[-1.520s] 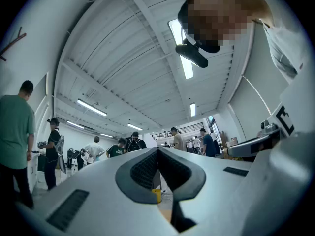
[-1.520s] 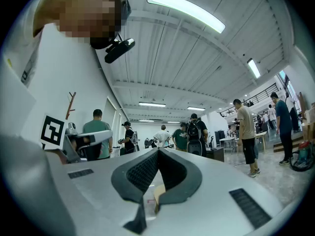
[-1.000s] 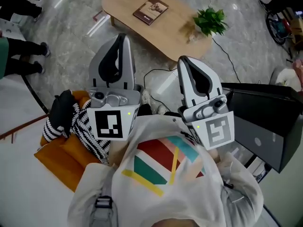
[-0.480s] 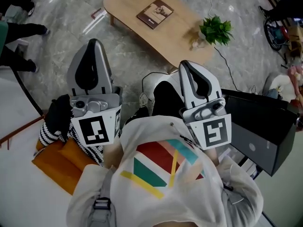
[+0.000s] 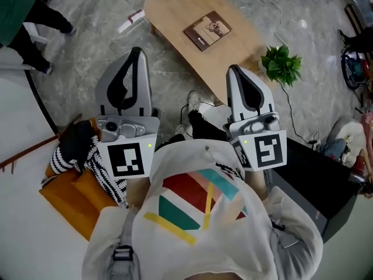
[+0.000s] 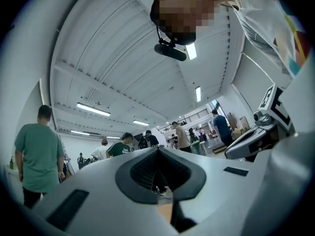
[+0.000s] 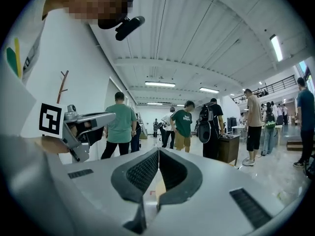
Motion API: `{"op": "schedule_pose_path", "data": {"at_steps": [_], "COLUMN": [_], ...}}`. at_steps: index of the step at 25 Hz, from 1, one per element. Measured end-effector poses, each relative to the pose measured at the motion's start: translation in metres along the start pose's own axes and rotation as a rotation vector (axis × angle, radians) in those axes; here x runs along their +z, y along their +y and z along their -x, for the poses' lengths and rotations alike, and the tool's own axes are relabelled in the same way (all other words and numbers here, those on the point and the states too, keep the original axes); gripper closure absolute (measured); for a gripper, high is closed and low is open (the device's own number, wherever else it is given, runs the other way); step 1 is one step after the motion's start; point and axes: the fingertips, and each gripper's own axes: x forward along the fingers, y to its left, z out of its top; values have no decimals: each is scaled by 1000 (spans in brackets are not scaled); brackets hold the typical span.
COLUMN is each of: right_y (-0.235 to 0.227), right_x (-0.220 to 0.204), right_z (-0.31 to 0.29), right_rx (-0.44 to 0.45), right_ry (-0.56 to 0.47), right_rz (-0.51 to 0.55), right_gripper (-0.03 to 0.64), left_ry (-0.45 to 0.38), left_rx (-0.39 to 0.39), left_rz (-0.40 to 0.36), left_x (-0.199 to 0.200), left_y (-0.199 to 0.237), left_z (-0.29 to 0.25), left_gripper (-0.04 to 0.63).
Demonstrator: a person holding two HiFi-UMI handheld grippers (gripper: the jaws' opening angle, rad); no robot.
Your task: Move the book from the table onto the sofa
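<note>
Left claw (image 5: 137,51): jaws fully together, tips meeting, nothing between them in left gripper view; empty. Right claw (image 5: 234,70): same cond., jaws closed pad to pad, nothing held. Both claws are held side by side in front of the person's chest, apart from each other, noses pointing away toward the desk (image 5: 175,7). Book (image 5: 208,30) lies flat, cover up, on the light wood desk, roughly mid-top, well apart from both claws and untouched. Potted plant (image 5: 282,66) is at the desk's right end, apart from the book. Small flat item (image 5: 135,18) lies on the grey marble floor (image 5: 87,63) just beside the desk's left end; too small to ID. Lower left: orange cushion (image 5: 64,194) on a white surface (image 5: 23,226), w/ a black-and-white striped cloth (image 5: 96,165) and a black item (image 5: 74,144) on top of it, next to the left claw's body in head view. Lower right: black box (image 5: 312,194) at the person's right side. Person wears a white top (image 5: 198,238) w/ coloured stripes; shoes (image 5: 192,102) show between the claws. Bystander in green top (image 5: 17,2) at upper left corner. Gripper views show a hall w/ ceiling strip lights (image 7: 160,84) and several people (image 7: 183,127) standing in the backgrnd.
</note>
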Motion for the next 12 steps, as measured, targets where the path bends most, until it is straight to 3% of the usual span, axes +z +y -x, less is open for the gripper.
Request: {"op": "schedule_pose_path", "data": {"at_steps": [4, 12], "right_y": [-45, -91], "right_x": [24, 24], "right_z": [-35, -85], "right_rx": [-6, 35], "right_ry": [-75, -72], "right_rz": [15, 37], "right_gripper": [604, 604], "left_ry": [-39, -7], "left_rx": [28, 23], "left_rz": [14, 12], "left_x": [4, -19], "left_y": [14, 11], "left_z": [-55, -122], "left_gripper": [589, 589]}}
